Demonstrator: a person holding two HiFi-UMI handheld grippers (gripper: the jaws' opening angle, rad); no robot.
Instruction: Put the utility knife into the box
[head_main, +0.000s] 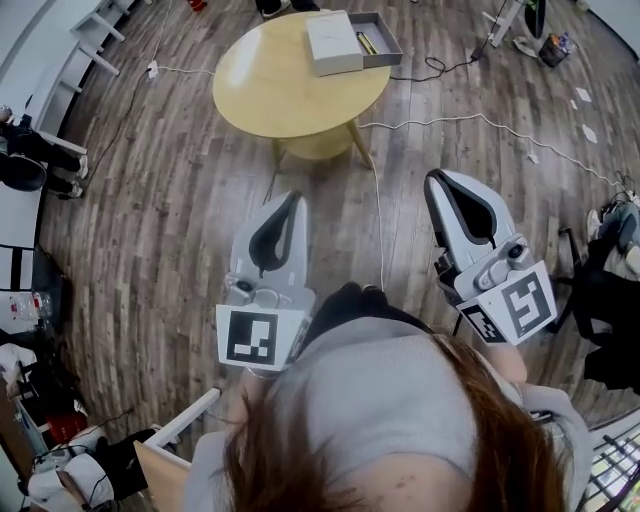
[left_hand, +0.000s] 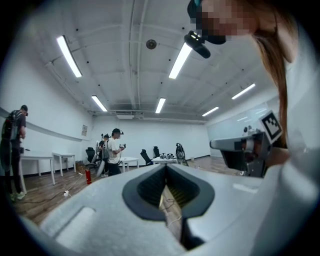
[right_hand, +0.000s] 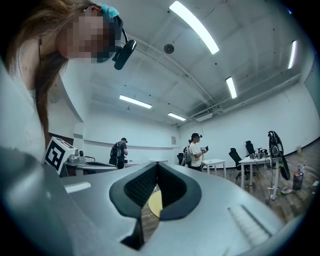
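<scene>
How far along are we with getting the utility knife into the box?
Seemingly done: a slim yellowish object, likely the utility knife, lies inside the open box on the round table. In hand: nothing; the left gripper and right gripper have their jaws shut, empty, well short of the table. Left: perhaps fitting the white lid at its left, if wanted.
</scene>
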